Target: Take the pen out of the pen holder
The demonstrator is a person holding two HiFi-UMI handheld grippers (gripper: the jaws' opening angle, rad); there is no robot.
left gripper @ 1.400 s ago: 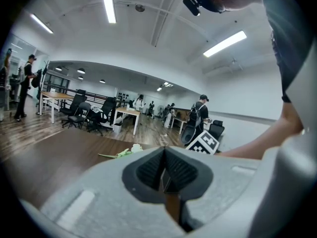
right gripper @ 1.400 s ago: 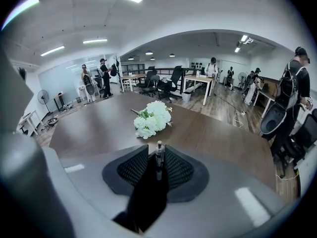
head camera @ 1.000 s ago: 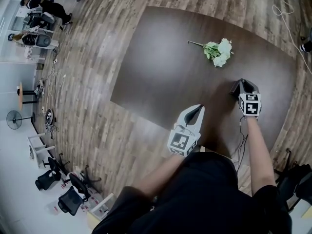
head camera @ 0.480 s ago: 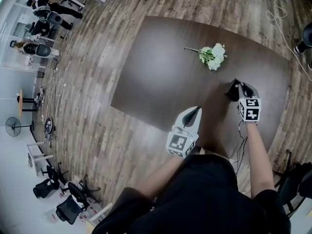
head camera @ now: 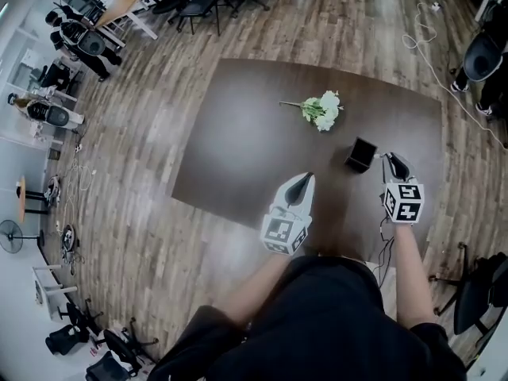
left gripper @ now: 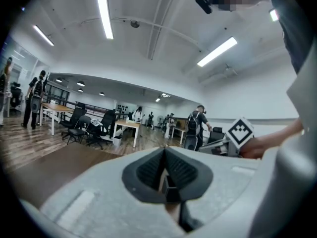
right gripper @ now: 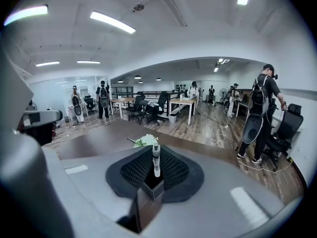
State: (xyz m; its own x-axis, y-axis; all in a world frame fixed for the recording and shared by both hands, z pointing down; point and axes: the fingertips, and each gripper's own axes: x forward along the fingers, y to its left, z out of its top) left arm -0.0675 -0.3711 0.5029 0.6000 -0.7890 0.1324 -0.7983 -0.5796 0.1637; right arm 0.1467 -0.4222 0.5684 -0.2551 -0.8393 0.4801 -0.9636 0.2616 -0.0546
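Though the pen (right gripper: 156, 163) is too small to find from the head view, the right gripper view shows it upright, pinched between the closed jaws of the right gripper (right gripper: 155, 148), just above the black pen holder (right gripper: 151, 186), mostly hidden there. Only the head view shows that holder whole, between both grippers; the left gripper (left gripper: 164, 151) has its jaws pressed together on nothing.

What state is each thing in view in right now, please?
left claw: shut, holding nothing.
right claw: shut on the pen.
pen: upright between the jaws, seemingly clear of the holder.
pen holder: standing on the table, open top, not gripped.
flowers: lying flat on the table, untouched.
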